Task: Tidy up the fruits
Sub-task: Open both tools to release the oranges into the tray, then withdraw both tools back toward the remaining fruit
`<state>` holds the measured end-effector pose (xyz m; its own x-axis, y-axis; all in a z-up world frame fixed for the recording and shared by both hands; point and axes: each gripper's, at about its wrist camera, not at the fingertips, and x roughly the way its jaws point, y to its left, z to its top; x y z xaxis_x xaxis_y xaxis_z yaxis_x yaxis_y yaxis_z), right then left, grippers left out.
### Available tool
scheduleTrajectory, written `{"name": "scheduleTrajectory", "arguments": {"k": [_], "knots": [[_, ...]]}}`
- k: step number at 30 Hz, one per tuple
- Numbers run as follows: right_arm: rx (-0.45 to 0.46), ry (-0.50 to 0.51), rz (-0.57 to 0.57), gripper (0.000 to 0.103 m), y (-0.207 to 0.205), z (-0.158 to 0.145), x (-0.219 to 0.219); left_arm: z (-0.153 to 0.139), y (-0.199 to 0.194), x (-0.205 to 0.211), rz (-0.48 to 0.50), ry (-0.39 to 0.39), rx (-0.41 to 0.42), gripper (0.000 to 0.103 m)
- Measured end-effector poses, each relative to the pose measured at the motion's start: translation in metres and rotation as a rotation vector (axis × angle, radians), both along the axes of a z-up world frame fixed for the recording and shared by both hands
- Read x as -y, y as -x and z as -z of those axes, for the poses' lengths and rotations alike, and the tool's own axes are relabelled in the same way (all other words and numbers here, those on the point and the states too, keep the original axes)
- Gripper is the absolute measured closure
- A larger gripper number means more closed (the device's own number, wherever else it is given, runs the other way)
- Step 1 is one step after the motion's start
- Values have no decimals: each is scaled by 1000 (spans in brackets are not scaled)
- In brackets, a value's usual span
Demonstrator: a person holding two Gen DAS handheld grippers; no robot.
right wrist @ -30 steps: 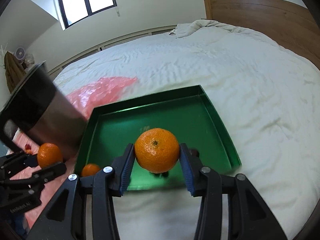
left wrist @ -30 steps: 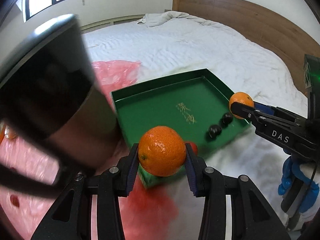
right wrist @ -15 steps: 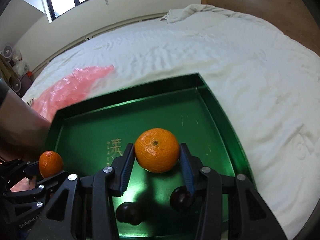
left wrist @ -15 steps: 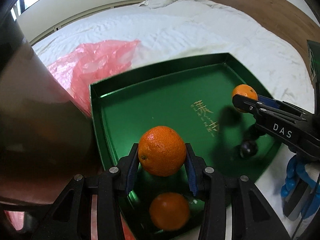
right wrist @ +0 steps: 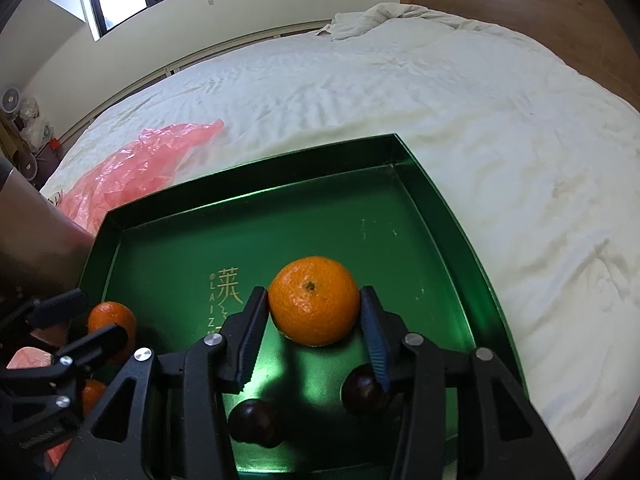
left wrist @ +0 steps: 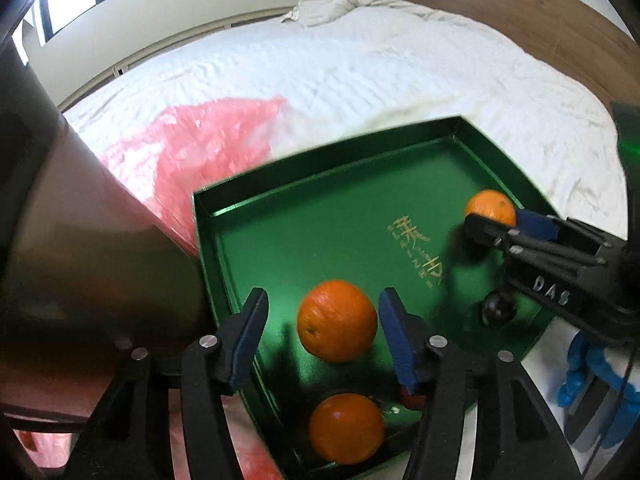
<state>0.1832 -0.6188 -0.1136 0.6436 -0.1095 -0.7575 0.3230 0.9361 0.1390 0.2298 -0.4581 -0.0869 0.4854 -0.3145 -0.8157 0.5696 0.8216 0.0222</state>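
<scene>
Between the spread fingers of the left gripper [left wrist: 322,320] sits an orange [left wrist: 337,321], clear of both pads and lying on the floor of the green tray [left wrist: 320,184]. Nearer that gripper's base, a second orange [left wrist: 346,428] lies in the tray. Ahead of the right gripper [right wrist: 314,312], whose pads stand just beside a third orange [right wrist: 313,300], I cannot tell if they clamp it. Two dark fruits [right wrist: 365,390] lie below it.

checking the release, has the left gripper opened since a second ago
Yes. The left gripper clamped the orange before; now both pads stand clear of it, over the green tray.
</scene>
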Motion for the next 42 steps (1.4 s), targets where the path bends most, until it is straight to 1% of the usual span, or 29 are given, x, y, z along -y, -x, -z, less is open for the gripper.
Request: {"name": "scheduleTrajectory", "arguments": {"k": [1, 2, 7, 14, 17, 20, 24, 26, 29, 31, 37, 39, 42], "knots": [[7, 5, 2, 14, 2, -5, -1, -4, 2, 0, 2, 0, 5, 50], [13, 11, 5, 10, 4, -10, -2, -9, 4, -1, 4, 0, 13, 50], [47, 43, 2, 5, 15, -41, -8, -38, 24, -7, 21, 24, 45, 50], [89, 71, -4, 3, 47, -87, -28, -79, 54, -27, 22, 66, 80, 49], [104, 70, -1, 0, 62, -102, -37, -95, 70, -44, 10, 91, 94, 46], [131, 68, -12, 0, 84, -117, -56, -105, 87, -66, -9, 106, 105, 45], [147, 78, -37, 0, 107, -130, -84, -115, 111, -96, -39, 118, 122, 45], [148, 79, -49, 0, 118, -133, -96, -118, 122, -108, -53, 114, 139, 44], [150, 85, -63, 0, 136, -138, -115, -120, 138, -128, -74, 105, 160, 38], [153, 71, -70, 0, 146, -137, -127, -121, 146, -144, -97, 112, 160, 38], [169, 43, -87, 0, 173, -132, -161, -124, 166, -192, -167, 115, 183, 36], [176, 41, -89, 0, 182, -129, -172, -126, 173, -210, -197, 111, 203, 32], [180, 47, -97, 0, 196, -124, -190, -128, 184, -231, -233, 100, 240, 30]]}}
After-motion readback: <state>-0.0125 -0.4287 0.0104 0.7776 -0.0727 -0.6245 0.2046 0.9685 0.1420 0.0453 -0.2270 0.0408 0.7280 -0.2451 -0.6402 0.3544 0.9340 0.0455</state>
